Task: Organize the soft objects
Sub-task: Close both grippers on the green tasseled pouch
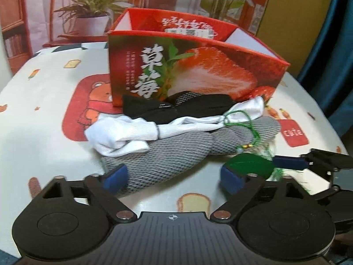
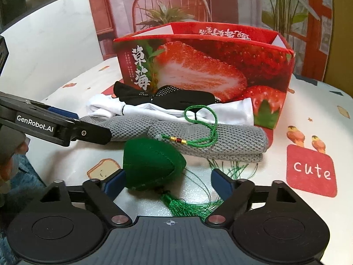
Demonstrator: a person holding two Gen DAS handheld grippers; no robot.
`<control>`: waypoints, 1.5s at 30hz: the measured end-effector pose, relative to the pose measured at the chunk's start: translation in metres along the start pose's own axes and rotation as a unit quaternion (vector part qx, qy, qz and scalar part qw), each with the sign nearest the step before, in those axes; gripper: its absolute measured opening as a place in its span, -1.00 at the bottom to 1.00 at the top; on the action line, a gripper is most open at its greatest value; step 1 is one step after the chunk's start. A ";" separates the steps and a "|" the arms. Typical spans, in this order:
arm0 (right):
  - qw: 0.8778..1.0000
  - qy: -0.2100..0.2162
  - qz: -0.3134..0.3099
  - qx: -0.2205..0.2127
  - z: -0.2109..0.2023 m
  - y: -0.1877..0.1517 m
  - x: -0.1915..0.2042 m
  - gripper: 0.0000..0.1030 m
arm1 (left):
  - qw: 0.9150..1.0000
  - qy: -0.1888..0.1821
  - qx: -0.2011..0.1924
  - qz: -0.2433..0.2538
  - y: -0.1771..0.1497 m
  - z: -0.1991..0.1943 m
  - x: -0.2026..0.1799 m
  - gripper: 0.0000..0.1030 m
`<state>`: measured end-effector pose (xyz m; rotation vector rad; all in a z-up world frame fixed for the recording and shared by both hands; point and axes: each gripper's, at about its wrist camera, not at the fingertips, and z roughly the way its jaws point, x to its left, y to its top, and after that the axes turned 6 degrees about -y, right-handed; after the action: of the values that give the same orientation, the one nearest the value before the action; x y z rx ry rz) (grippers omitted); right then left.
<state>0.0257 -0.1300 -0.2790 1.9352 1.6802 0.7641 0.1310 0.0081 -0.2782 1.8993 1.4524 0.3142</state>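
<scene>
A pile of soft things lies in front of a red strawberry box (image 1: 189, 70) (image 2: 205, 70): a black sock (image 1: 176, 107) (image 2: 176, 98), a white sock (image 1: 132, 132) (image 2: 220, 110), a grey knitted cloth (image 1: 167, 161) (image 2: 220, 141) and a green tasselled sachet (image 1: 247, 165) (image 2: 152, 163) with a green cord. My left gripper (image 1: 174, 177) is open, its fingers either side of the grey cloth's near end. My right gripper (image 2: 169, 184) is open around the green sachet, which lies between its fingers; it also shows in the left wrist view (image 1: 293, 165).
The table (image 1: 44, 132) (image 2: 308, 114) has a white cartoon-print cover with a red "cute" patch (image 2: 311, 170). A printed backdrop with plants and a chair stands behind the box. The left gripper's arm (image 2: 50, 125) reaches in from the left of the right wrist view.
</scene>
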 end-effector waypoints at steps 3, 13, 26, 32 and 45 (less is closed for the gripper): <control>1.000 0.007 -0.002 -0.002 0.000 0.000 -0.001 0.36 | 1.000 -0.015 -0.001 0.000 0.000 0.001 -0.003 0.57; 1.000 0.019 -0.022 0.003 0.006 -0.002 0.006 0.23 | 0.996 -0.087 0.001 -0.009 0.003 0.006 -0.005 0.22; 0.999 0.028 -0.036 0.004 0.013 -0.003 0.010 0.21 | 0.984 -0.162 0.042 -0.067 0.005 0.038 -0.007 0.11; 0.999 0.026 -0.033 0.005 0.016 -0.002 0.010 0.19 | 0.979 -0.186 0.046 -0.073 -0.001 0.044 -0.010 0.07; 0.998 0.021 -0.038 -0.035 0.002 0.006 0.011 0.11 | 0.978 -0.202 0.006 -0.058 0.004 0.027 -0.012 0.01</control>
<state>0.0330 -0.1198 -0.2753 1.8083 1.7190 0.8289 0.1459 -0.0134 -0.2919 1.7519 1.2798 -0.1301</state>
